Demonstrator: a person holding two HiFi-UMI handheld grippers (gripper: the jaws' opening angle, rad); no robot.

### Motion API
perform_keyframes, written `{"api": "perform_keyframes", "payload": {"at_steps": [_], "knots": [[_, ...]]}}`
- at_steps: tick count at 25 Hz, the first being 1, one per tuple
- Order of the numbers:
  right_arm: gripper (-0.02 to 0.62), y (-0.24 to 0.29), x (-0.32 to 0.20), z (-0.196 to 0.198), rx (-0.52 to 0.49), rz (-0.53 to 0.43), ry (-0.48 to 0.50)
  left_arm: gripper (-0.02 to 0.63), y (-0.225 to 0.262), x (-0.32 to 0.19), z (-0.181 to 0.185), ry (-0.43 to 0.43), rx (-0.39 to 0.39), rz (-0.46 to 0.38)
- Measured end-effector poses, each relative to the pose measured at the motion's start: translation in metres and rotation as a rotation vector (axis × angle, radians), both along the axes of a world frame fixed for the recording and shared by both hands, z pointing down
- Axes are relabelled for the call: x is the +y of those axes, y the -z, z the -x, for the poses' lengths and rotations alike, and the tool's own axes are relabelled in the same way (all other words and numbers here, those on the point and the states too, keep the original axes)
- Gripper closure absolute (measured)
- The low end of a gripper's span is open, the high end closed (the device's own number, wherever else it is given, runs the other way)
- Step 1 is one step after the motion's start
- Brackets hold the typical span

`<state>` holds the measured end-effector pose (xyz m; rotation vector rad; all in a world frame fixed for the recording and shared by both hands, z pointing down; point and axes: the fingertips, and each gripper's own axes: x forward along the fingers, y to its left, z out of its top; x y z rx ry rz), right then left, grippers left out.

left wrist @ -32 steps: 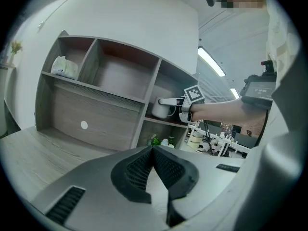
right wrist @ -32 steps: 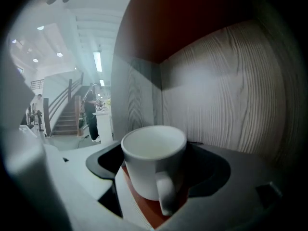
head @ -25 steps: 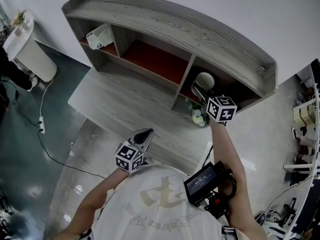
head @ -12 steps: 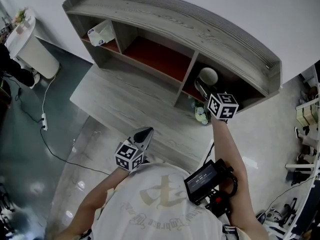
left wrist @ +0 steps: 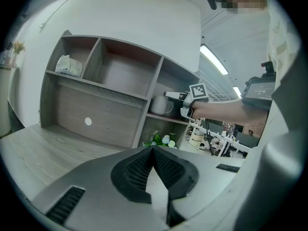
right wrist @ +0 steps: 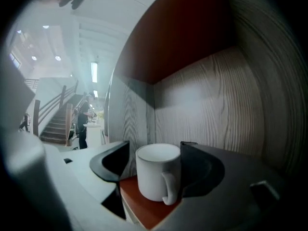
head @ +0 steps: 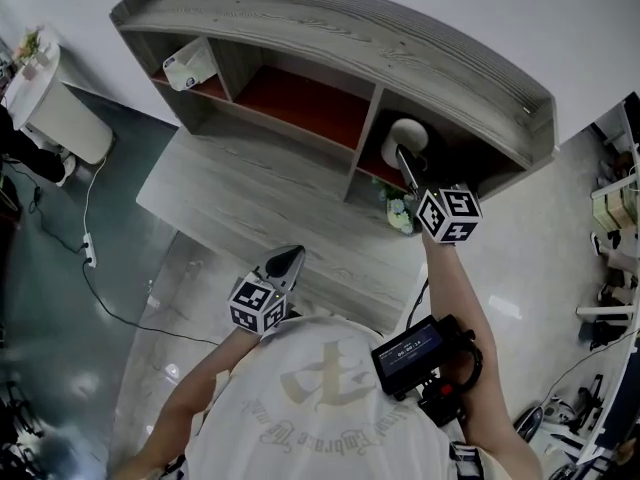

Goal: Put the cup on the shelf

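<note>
A white cup [right wrist: 155,173] with its handle toward me stands upright on the red floor of the shelf's [head: 330,28] right compartment. My right gripper [right wrist: 154,165] reaches into that compartment, one jaw on each side of the cup. Its jaws are closing; the right pad is at the cup's side, and a narrow gap shows at the left pad. From the head view the cup [head: 405,138] sits just beyond the right gripper [head: 406,160]. My left gripper [head: 290,261] hangs near my body, shut with nothing in it. The left gripper view shows the cup [left wrist: 159,105] too.
Small flowers [head: 398,211] stand in the space below the cup's compartment. A white packet [head: 188,68] lies in the left compartment. A low wooden platform [head: 250,198] runs in front of the shelf. A white round table [head: 60,108] and a floor cable [head: 90,248] are at the left.
My right gripper has moved forward into the right compartment, up to the cup. The left gripper has stayed near my body.
</note>
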<state>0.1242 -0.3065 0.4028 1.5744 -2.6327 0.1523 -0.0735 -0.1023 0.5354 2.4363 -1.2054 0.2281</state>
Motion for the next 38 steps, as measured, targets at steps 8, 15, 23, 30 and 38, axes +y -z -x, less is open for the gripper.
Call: {"api": "perform_keyframes", "payload": {"at_steps": [8, 15, 23, 30, 38], "knots": [[0.331, 0.008, 0.041, 0.002, -0.010, -0.063, 0.073, 0.604, 0.001, 0.001, -0.017, -0.052, 0.000, -0.009], [0.497, 0.004, 0.079, -0.016, -0.058, -0.070, 0.080, 0.604, 0.005, -0.001, -0.034, -0.098, 0.001, -0.016], [0.590, -0.023, 0.122, -0.038, -0.095, 0.001, 0.110, 0.604, 0.008, -0.005, -0.055, -0.139, 0.000, -0.016], [0.591, -0.058, 0.162, -0.041, -0.096, 0.079, 0.146, 0.604, 0.017, -0.012, -0.073, -0.166, 0.000, -0.030], [0.592, -0.082, 0.196, -0.049, -0.113, 0.135, 0.153, 0.604, 0.023, -0.019, -0.084, -0.181, -0.001, -0.038]]}}
